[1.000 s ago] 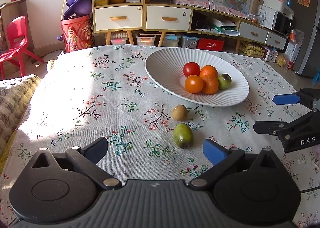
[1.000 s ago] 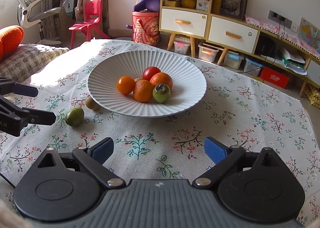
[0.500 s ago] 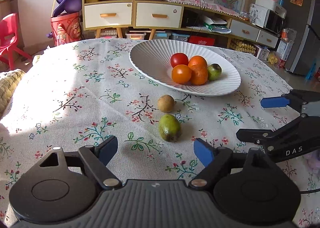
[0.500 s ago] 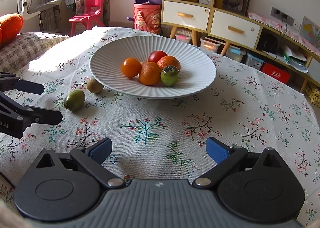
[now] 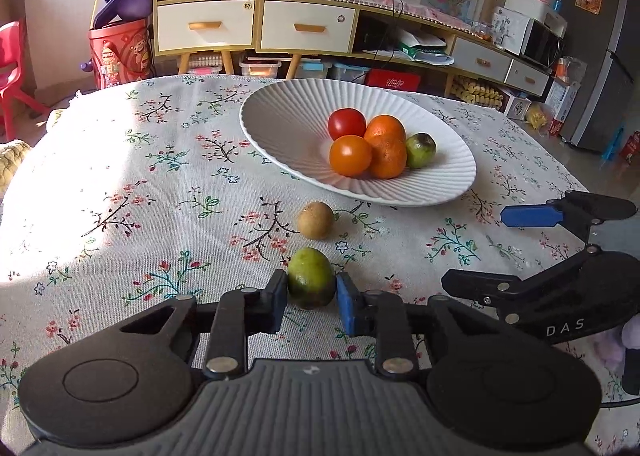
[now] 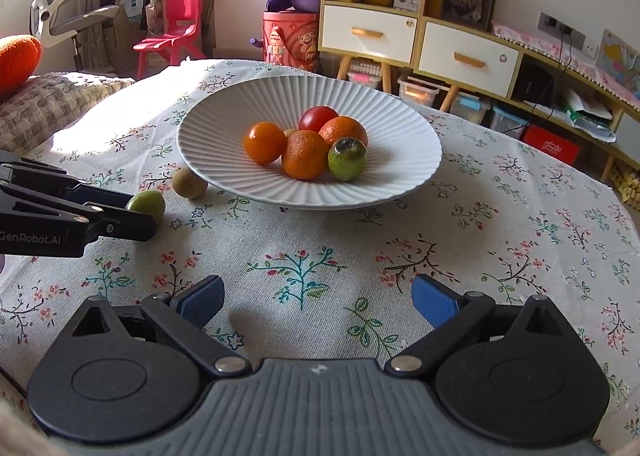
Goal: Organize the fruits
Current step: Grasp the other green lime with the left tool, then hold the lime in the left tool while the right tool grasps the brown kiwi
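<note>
We see the left tongs (image 5: 312, 290) narrowed onto the green fruit (image 5: 311, 277), one pad touching each side; the fruit sits on the desk (image 5: 120, 184), just beside a brown fruit (image 5: 315, 220) near the white plate (image 5: 280, 124). The right tongs (image 6: 316, 298) stand spread wide over bare cloth, holding nothing. The plate carries five fruits.

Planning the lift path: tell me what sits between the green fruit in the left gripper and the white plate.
One small brown fruit on the tablecloth, shown in both views.

low wrist views, both facing plate (image 5: 460, 180)
</note>
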Demonstrator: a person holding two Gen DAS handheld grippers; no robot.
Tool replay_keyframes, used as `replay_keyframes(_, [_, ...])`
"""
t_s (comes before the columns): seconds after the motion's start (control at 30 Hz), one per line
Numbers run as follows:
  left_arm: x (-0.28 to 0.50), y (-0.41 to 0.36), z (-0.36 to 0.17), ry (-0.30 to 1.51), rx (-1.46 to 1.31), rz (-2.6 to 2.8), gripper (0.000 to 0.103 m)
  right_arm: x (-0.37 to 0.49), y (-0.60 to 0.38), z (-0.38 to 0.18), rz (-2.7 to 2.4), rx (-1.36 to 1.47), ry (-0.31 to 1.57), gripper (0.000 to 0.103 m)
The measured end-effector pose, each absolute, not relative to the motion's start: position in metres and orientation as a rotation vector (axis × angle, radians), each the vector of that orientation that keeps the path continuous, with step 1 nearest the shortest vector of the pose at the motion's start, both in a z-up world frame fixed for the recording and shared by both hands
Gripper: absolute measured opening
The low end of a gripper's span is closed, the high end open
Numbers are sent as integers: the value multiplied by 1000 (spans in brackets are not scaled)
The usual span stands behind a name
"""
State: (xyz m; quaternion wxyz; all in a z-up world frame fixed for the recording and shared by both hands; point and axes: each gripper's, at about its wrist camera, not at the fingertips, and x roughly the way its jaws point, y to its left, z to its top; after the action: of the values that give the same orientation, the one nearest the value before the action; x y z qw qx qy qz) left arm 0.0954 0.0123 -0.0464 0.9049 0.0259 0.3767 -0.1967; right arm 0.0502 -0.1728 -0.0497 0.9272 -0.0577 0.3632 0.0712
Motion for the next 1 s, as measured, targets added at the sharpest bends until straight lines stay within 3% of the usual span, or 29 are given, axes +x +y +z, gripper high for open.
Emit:
replay_keyframes(0.27, [101, 27, -39, 797, 105, -344, 11, 60, -151, -54, 169, -72, 725, 91])
replay_keyframes(0.57, [108, 50, -35, 831, 93, -291, 11, 70, -126, -55, 211, -84, 701, 74])
replay_keyframes(0.73, [111, 59, -32, 840, 80, -275, 11, 77, -122, -54, 214, -44, 690, 59])
replay_keyframes(0.87, [111, 63, -32, 845, 71, -270, 11, 78, -120, -55, 213, -15, 682, 58])
replay_keyframes(1.0, [110, 64, -31, 847, 70, -273, 11, 81, -122, -54, 223, 43, 685, 48])
